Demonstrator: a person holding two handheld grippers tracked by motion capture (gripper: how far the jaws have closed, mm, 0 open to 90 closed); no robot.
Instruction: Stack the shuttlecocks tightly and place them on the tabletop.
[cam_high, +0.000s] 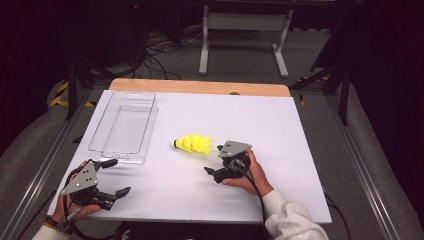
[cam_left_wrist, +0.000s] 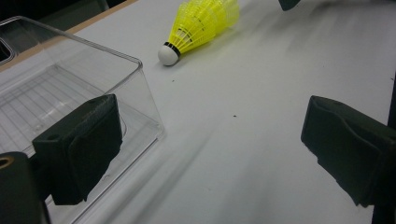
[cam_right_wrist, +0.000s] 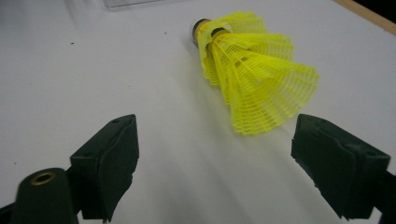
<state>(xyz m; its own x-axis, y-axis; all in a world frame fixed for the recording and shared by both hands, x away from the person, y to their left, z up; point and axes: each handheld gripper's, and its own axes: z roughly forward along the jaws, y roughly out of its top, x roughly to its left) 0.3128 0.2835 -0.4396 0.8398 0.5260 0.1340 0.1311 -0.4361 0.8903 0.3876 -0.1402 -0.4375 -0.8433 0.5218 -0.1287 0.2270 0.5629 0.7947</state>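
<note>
A stack of yellow plastic shuttlecocks (cam_high: 192, 144) lies on its side on the white table, white cork end pointing left. In the right gripper view the shuttlecocks (cam_right_wrist: 257, 70) rest just beyond the jaws, the skirt toward the right jaw and touching neither pad. My right gripper (cam_high: 214, 160) stands open just right of them, nothing between its jaws (cam_right_wrist: 215, 154). My left gripper (cam_high: 119, 176) is open at the front left, its jaws (cam_left_wrist: 210, 140) empty. Its left jaw stands in front of the near corner of a clear plastic tray (cam_left_wrist: 70, 42). The shuttlecocks (cam_left_wrist: 201, 21) lie farther off.
The clear tray (cam_high: 122, 127) is empty and stands at the table's left. The white table top (cam_high: 260, 115) has a wooden strip (cam_high: 200, 86) along its far edge. Behind it, a white stand (cam_high: 245, 30) and cables sit on the floor.
</note>
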